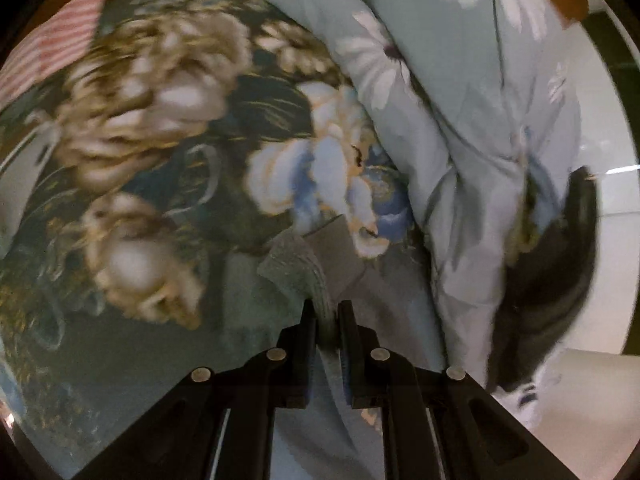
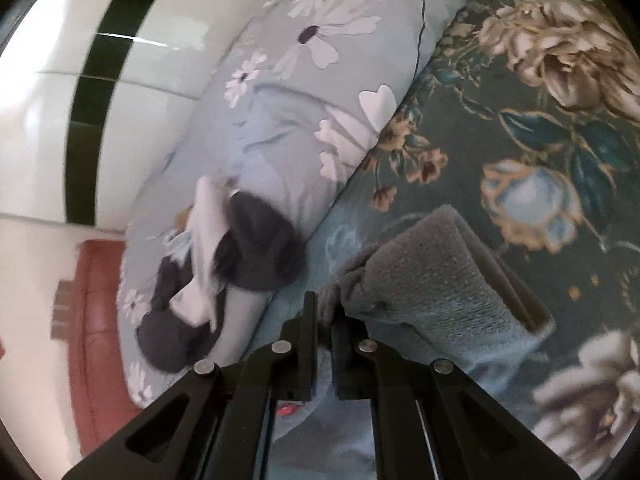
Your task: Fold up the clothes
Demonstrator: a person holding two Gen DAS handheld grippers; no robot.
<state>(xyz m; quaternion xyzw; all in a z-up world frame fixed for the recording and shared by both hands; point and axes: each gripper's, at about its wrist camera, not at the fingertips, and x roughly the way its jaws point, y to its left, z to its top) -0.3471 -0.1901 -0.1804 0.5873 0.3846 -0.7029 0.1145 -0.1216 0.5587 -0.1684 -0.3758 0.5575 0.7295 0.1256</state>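
Left tongs (image 1: 328,312) pinch the grey knit garment (image 1: 296,268) at its edge; right tongs (image 2: 325,306) clamp the same garment, which drapes just ahead over the dark floral bedspread (image 2: 520,240). Beyond, a pale daisy-print duvet (image 2: 288,128) carries dark-and-white clothes (image 2: 240,256).

Both wrist views steeply down, close over bedspread (image 1: 168,168).

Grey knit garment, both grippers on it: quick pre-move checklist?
1. Left gripper shut on the grey ribbed knit garment: ok.
2. Right gripper shut on the same garment: ok.
3. Garment's far edge free of the dark floral bedspread: cannot tell.
4. Dark and white bundle on the pale blue daisy quilt lies apart from the garment: ok.
5. Fold line straight: cannot tell, blurred.
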